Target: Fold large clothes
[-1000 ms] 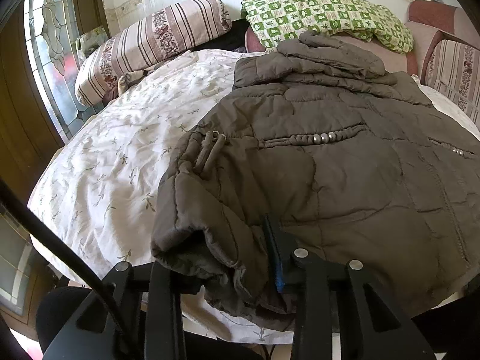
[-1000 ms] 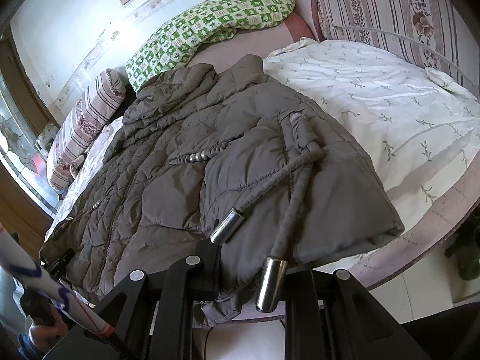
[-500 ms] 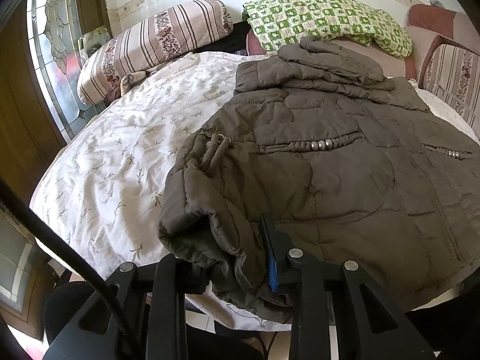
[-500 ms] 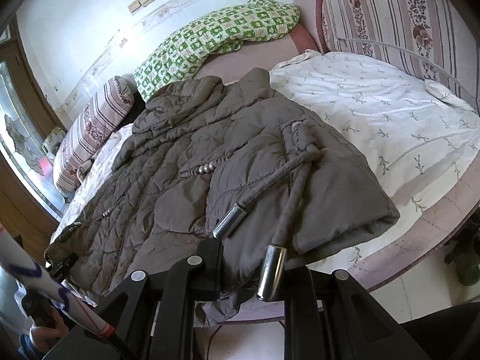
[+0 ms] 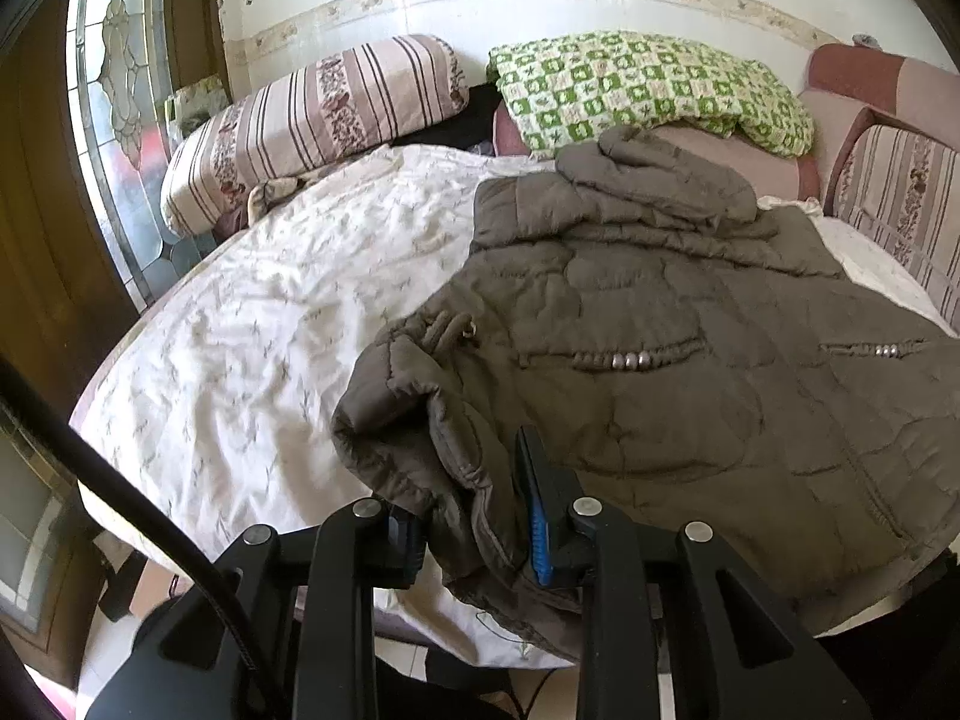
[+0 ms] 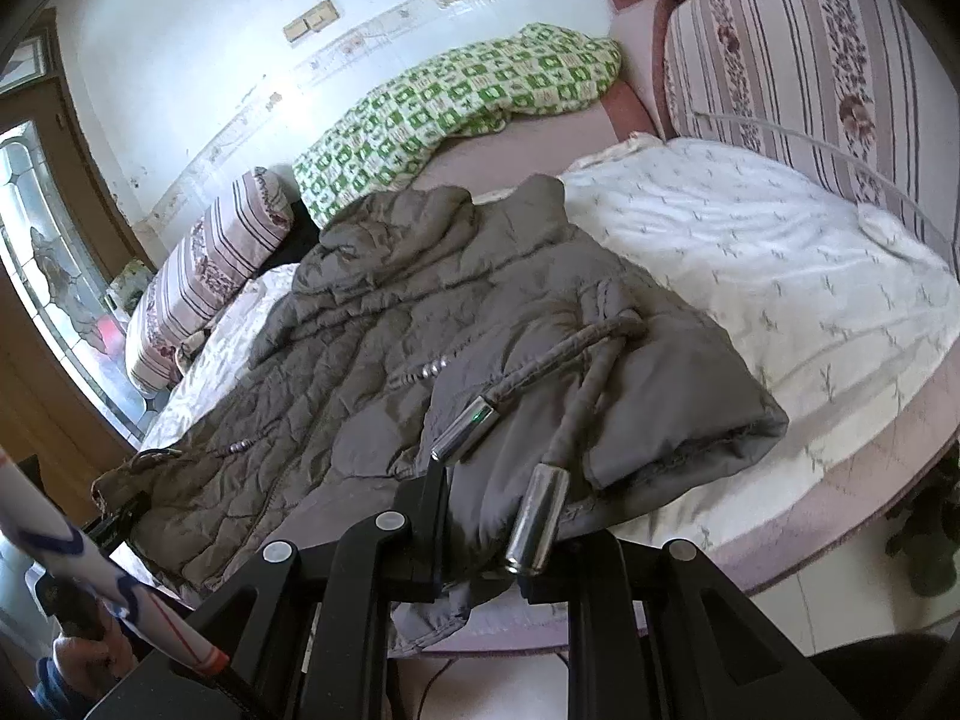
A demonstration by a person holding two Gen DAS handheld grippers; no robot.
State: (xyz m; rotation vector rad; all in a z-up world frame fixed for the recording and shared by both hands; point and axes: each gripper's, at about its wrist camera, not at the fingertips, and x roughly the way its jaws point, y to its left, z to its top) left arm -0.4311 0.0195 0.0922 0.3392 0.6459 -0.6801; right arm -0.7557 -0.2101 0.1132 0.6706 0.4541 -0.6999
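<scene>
A large brown quilted jacket (image 5: 690, 372) lies spread on a bed with a white floral sheet (image 5: 270, 312). My left gripper (image 5: 474, 534) is shut on the jacket's near left hem corner, with bunched fabric between its jaws. In the right wrist view the jacket (image 6: 372, 372) runs away to the left. My right gripper (image 6: 480, 546) is shut on the near right hem corner. Two drawcords with metal ends (image 6: 534, 516) lie over the hem there. The left gripper also shows far left in the right wrist view (image 6: 123, 516).
A striped bolster pillow (image 5: 312, 126) and a green checked blanket (image 5: 648, 90) lie at the head of the bed. A striped cushion (image 6: 798, 60) stands along the right side. A glass-panelled wooden door (image 5: 114, 138) is on the left. The bed's near edge drops to a tiled floor (image 6: 840, 594).
Both grippers have lifted and drawn back a little with the hem, so both views show more of the bed and wall. The left hem corner bunches up more.
</scene>
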